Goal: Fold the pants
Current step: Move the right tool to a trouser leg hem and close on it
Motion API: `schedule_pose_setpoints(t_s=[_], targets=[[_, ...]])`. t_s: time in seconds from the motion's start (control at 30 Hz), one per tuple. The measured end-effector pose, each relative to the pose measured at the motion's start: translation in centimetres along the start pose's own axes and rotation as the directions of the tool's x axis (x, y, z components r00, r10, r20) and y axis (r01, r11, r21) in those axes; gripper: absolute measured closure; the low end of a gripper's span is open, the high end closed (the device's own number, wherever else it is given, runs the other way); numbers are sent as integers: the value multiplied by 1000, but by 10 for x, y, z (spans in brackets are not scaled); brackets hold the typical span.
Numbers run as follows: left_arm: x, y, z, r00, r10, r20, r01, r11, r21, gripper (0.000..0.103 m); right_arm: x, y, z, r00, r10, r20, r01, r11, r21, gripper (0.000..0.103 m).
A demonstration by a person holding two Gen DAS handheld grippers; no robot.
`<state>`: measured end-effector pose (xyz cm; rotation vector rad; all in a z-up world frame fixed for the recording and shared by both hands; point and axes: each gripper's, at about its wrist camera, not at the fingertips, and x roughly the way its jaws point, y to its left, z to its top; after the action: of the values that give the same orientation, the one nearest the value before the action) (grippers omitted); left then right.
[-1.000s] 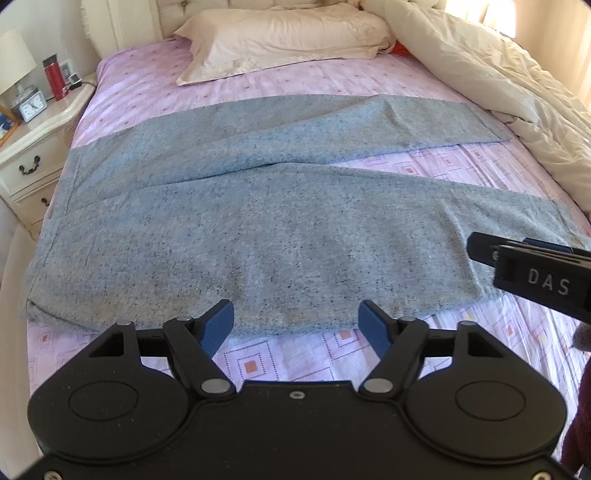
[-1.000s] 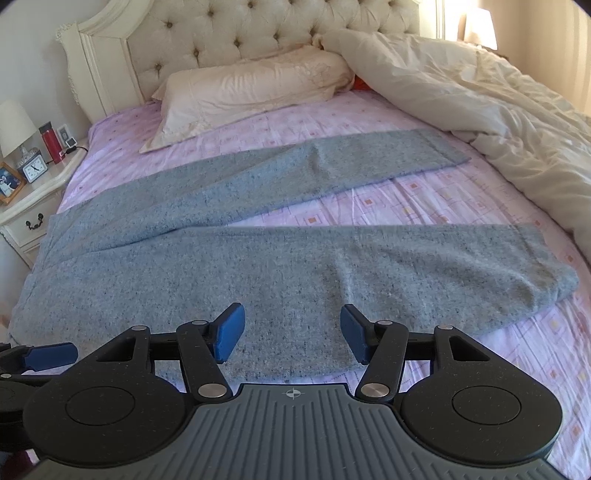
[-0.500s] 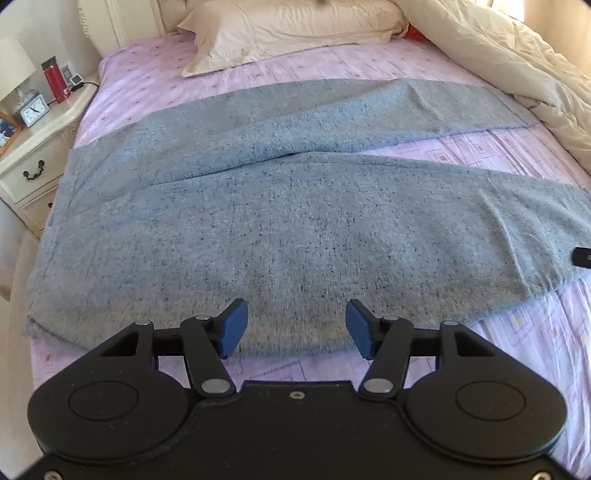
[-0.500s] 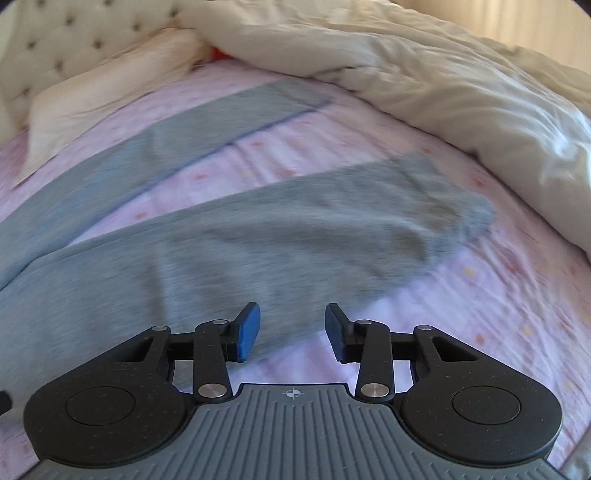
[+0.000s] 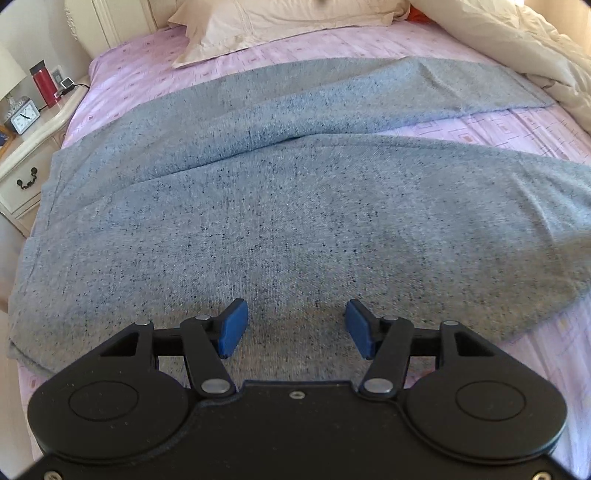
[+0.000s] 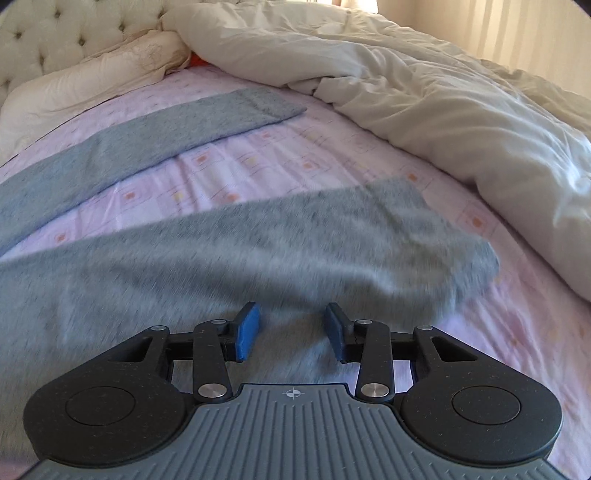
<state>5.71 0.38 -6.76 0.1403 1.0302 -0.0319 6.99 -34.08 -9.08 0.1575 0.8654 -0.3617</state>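
Note:
Grey speckled pants lie flat on the pink bedsheet, waist at the left, the two legs spread in a V toward the right. My left gripper hovers low over the near leg's thigh, close to its near edge, open, with only cloth below its blue pads. In the right wrist view the pants are blurred by motion. My right gripper hangs over the near leg not far from its cuff, open with nothing gripped. The far leg lies apart, further back.
A crumpled cream duvet covers the bed's right side, close to both cuffs. A pillow and tufted headboard stand at the back. A nightstand on the left carries a clock and red bottle.
Both grippers sank closer to the pants and their jaws narrowed somewhat. The right gripper swung right along the near leg toward its cuff and left the left wrist view.

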Motion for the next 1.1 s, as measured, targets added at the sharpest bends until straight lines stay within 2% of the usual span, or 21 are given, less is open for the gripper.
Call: schedule_pose_setpoints(t_s=[0.2, 0.33, 0.53, 0.6, 0.63, 0.7, 0.77, 0.83, 0.9, 1.1], targets=[[12, -2, 8, 1000, -1, 12, 1, 1000, 22, 35, 24, -7, 21, 999, 26, 29, -25, 1000, -16, 64], [20, -1, 16, 1000, -9, 5, 9, 1000, 27, 28, 37, -8, 36, 998, 38, 46, -36, 998, -45, 64], [31, 4, 28, 999, -33, -8, 33, 999, 3, 19, 60, -15, 67, 997, 73, 13, -72, 996, -58, 64], [32, 2, 29, 1000, -29, 2, 29, 999, 14, 18, 54, -26, 77, 996, 88, -18, -88, 996, -33, 72], [33, 1, 30, 1000, -25, 6, 25, 999, 23, 18, 46, -36, 79, 997, 83, -1, -83, 997, -1, 72], [32, -1, 29, 1000, -18, 14, 18, 999, 44, 18, 29, -63, 76, 999, 33, 32, -36, 995, 90, 72], [31, -2, 28, 1000, -19, 21, 18, 998, 58, 18, 20, -91, 63, 1000, -25, -2, 25, 984, 177, 71], [32, 0, 29, 999, -27, 21, 26, 998, 54, 18, 13, -113, 43, 997, -54, -50, 65, 969, 240, 71], [33, 2, 30, 999, -32, 14, 32, 999, 41, 18, 4, -128, 22, 995, -72, -63, 87, 955, 282, 70], [33, 1, 30, 999, -33, 16, 32, 998, 53, 18, -6, -143, -15, 998, 36, -46, -10, 881, 472, 70]])
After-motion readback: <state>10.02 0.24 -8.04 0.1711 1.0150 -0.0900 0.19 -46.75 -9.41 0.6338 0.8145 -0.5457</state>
